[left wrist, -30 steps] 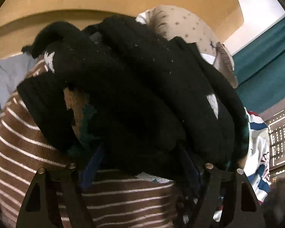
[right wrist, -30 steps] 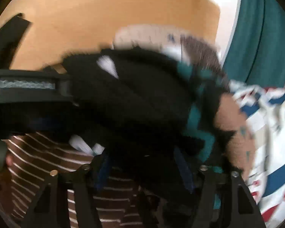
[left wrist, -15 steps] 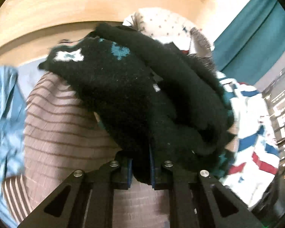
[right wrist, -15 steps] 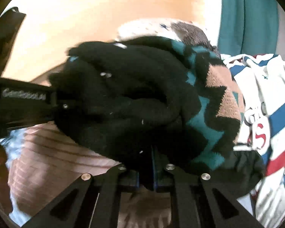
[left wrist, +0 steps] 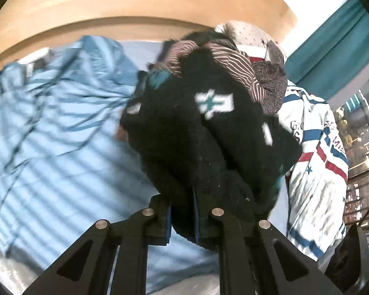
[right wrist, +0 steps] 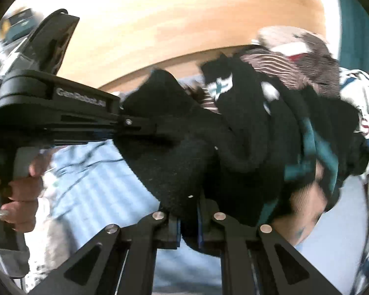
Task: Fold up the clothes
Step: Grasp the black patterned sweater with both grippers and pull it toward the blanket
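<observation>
Black knit sweater (left wrist: 209, 132) hangs bunched above the blue striped bedding (left wrist: 61, 135), pinched by your 2 grippers, left (left wrist: 182, 218) and right (right wrist: 188, 223), jaws nearly closed on its edge. Likely mid-lift; next, spread it flat.

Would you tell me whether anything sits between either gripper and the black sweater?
Nothing visible does: the left gripper and right gripper are each clamped directly on the black sweater, its knit filling the gap between their fingers.
</observation>
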